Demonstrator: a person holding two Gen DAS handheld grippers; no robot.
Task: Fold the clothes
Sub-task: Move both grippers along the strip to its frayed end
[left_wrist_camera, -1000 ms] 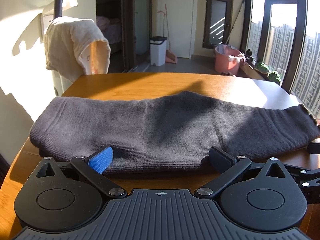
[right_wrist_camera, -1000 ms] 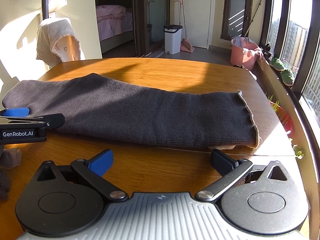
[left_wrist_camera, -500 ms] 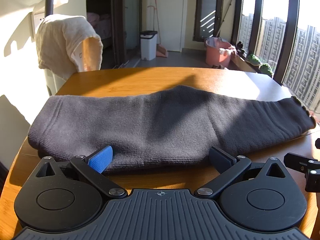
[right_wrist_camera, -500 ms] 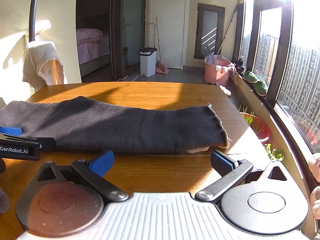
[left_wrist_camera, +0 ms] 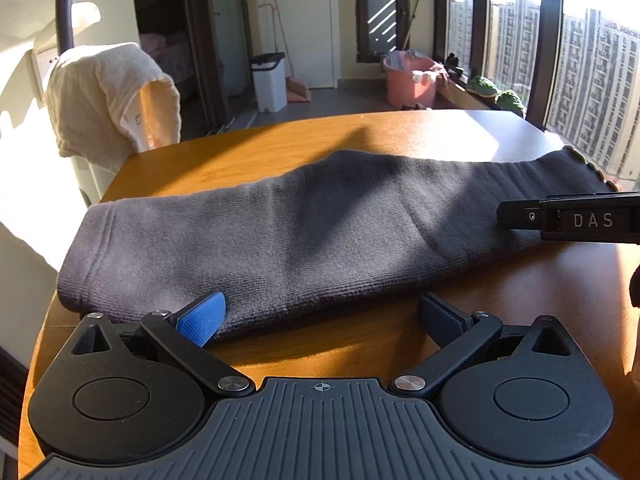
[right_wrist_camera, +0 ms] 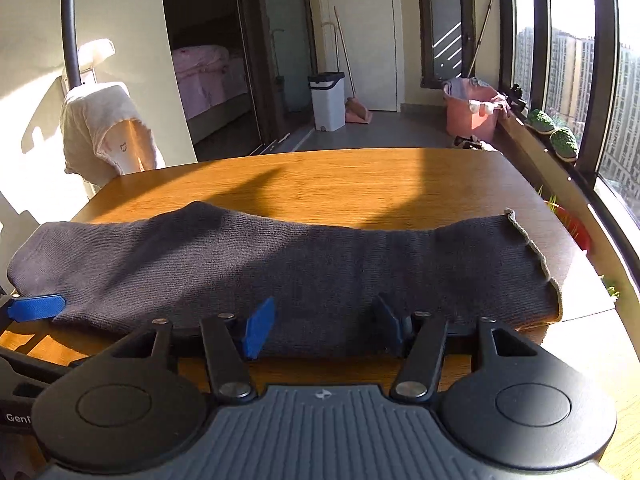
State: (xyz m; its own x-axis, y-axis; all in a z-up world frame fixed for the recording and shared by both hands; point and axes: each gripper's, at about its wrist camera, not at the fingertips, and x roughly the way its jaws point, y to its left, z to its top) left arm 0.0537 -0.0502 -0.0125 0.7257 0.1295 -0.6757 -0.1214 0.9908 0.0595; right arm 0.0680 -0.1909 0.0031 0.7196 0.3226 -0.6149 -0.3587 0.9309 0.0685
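Note:
A dark grey knitted garment (left_wrist_camera: 320, 224) lies folded into a long strip across the wooden table (left_wrist_camera: 280, 148); it also shows in the right wrist view (right_wrist_camera: 280, 264). My left gripper (left_wrist_camera: 320, 312) is open at the strip's near edge, toward its left end, its blue pad touching the cloth. My right gripper (right_wrist_camera: 320, 324) is partly open, its jaws narrower than before, over the near edge around the strip's middle right. It also shows in the left wrist view (left_wrist_camera: 568, 218). The left gripper's blue fingertip (right_wrist_camera: 36, 306) shows in the right wrist view.
A cream towel (left_wrist_camera: 112, 96) hangs over a chair back beyond the table's far left. A white bin (right_wrist_camera: 328, 100) and a pink tub (right_wrist_camera: 472, 114) stand on the floor behind. The table's right edge (right_wrist_camera: 580, 264) runs close to the window.
My right gripper has moved forward and left onto the garment's near edge and its jaws have narrowed. The left gripper has stayed at the left end, open.

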